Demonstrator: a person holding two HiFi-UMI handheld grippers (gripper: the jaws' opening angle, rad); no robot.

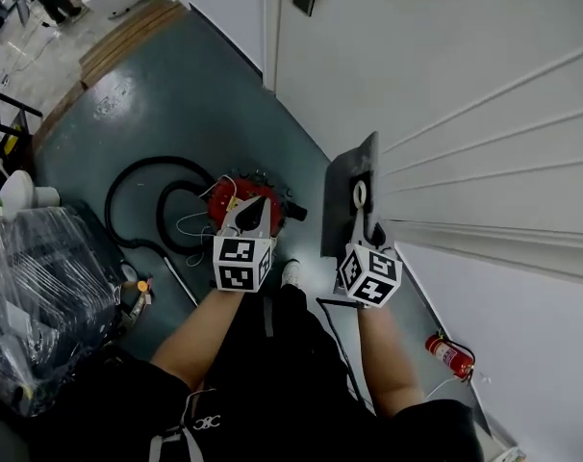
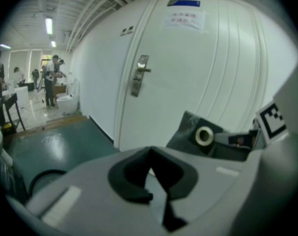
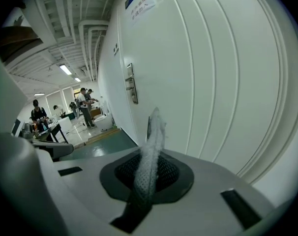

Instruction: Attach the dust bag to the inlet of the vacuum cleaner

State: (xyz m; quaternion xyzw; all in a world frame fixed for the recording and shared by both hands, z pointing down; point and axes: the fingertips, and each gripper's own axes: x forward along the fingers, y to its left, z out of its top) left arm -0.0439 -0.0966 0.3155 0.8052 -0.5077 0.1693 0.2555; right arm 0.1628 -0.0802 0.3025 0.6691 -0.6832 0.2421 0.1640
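Left gripper [image 1: 249, 210]: jaws closed together, nothing between them. Right gripper [image 1: 367, 227]: jaws clamped on the lower edge of the grey dust bag [image 1: 354, 186], which is held upright. Beyond them, the red vacuum cleaner [image 1: 275, 210] sits on the green floor [image 1: 176, 94], near the white door [image 1: 417, 56].

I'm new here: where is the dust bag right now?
In the head view, the grey dust bag is held in the right gripper, right of centre, with the red vacuum cleaner on the floor to its left.
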